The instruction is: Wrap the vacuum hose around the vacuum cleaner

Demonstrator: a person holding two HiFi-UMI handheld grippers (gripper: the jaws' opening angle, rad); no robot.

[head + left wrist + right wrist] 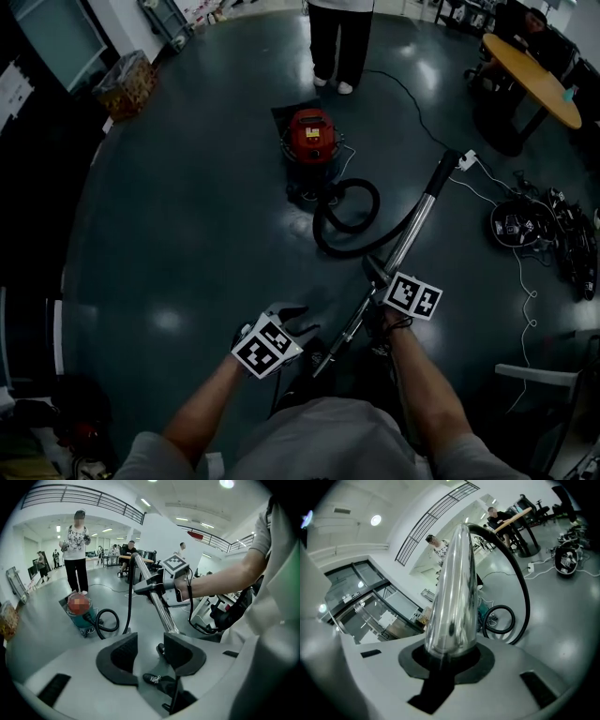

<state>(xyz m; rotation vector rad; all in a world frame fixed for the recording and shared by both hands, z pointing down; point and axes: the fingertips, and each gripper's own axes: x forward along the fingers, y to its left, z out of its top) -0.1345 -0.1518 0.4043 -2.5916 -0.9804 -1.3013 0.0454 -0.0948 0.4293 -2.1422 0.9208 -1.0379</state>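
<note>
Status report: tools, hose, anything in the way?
Right tool shut on metal wand; left tool open, empty. Hose lying looped beside vacuum, not wrapped. Person standing just behind vacuum.

The glossy dark floor (187, 234) carries a red vacuum cleaner (311, 141). A black hose (349, 211) lies looped just beside it. A white power strip (467, 160) and tangled cables (548, 230) lie to the right.
</note>
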